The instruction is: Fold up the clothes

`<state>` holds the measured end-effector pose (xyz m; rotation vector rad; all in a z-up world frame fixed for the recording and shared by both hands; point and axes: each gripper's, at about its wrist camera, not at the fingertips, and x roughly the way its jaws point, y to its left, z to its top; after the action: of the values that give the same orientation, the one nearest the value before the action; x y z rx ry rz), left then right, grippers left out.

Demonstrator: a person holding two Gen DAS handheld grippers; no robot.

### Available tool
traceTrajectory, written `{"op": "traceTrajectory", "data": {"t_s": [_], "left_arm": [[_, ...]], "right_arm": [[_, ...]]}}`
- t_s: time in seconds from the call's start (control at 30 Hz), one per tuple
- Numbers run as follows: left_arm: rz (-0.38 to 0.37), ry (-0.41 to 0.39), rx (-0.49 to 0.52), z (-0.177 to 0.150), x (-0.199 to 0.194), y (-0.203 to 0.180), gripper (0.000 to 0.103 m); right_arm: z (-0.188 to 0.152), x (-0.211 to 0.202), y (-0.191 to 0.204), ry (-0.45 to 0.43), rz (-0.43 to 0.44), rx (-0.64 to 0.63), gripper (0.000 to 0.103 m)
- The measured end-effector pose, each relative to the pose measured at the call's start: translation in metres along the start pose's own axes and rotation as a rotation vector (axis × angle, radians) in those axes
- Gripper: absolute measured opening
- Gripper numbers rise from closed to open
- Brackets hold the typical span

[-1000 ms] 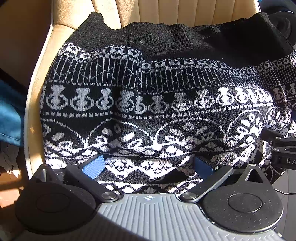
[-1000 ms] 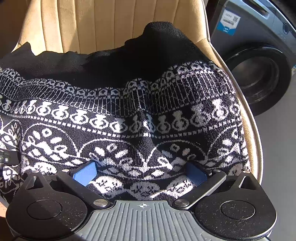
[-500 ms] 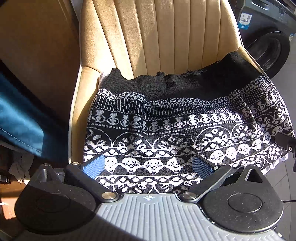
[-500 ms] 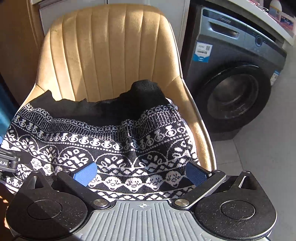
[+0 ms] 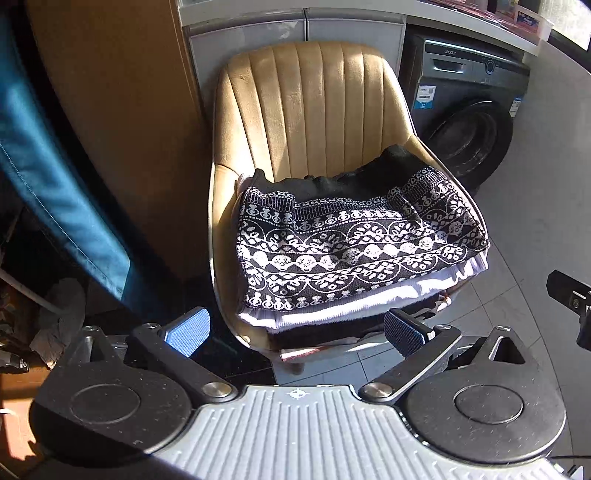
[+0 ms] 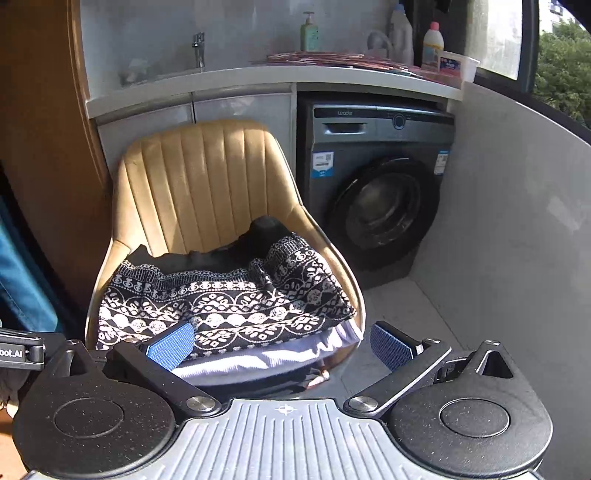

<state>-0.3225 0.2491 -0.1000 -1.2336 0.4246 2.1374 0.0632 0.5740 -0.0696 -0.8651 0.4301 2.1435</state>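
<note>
Both tongs hung released and empty, the left gripper [image 5: 295,330] and right gripper [image 6: 282,345] clear of the cloth. At twelve o'clock from them, the folded patterned sweater [image 5: 354,247] topped a stack of clothes on the tan chair [image 5: 314,107], with a washing machine [image 6: 380,199] at two o'clock.

This is a home laundry corner, seemingly on an enclosed balcony. A grey front-loading washing machine [image 6: 376,195] sits under a white counter [image 6: 258,83]. On the counter above the machine stand detergent bottles [image 6: 430,42] and a soap dispenser [image 6: 309,31], and a tap [image 6: 198,50] rises further left. Left of the machine is a tan padded chair [image 6: 207,177]; to its right, a window [image 6: 557,55] shows trees.
</note>
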Motion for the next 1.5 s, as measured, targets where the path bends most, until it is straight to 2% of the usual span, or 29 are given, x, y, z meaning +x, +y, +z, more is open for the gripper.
{"op": "traceTrajectory", "data": {"t_s": [0.07, 0.2, 0.3, 0.73, 0.87, 1.07, 1.23, 1.5], "left_arm": [[-0.043, 0.007, -0.032, -0.008, -0.016, 0.003, 0.103], [-0.010, -0.009, -0.004, -0.022, -0.039, -0.009, 0.103], [-0.012, -0.013, -0.005, -0.030, -0.048, -0.021, 0.103], [0.043, -0.042, -0.052, -0.048, -0.073, -0.082, 0.103], [0.085, -0.038, -0.070, -0.055, -0.077, -0.093, 0.103], [0.105, -0.023, -0.061, -0.067, -0.081, -0.112, 0.103], [0.106, -0.041, -0.046, -0.073, -0.089, -0.124, 0.103], [0.106, -0.042, 0.008, -0.080, -0.093, -0.142, 0.103]], "right_arm": [[-0.005, -0.025, 0.004, -0.006, -0.004, -0.007, 0.102], [-0.013, -0.064, -0.001, -0.014, -0.018, -0.016, 0.102], [-0.019, -0.079, -0.010, -0.023, -0.035, -0.032, 0.102], [-0.033, -0.089, -0.066, -0.024, 0.008, -0.052, 0.102], [-0.034, -0.092, -0.082, -0.018, 0.021, -0.041, 0.102], [-0.043, -0.099, -0.093, -0.001, 0.057, -0.041, 0.102], [-0.056, -0.107, -0.103, 0.011, 0.080, -0.049, 0.102], [-0.059, -0.106, -0.120, 0.006, 0.087, -0.047, 0.102]]}}
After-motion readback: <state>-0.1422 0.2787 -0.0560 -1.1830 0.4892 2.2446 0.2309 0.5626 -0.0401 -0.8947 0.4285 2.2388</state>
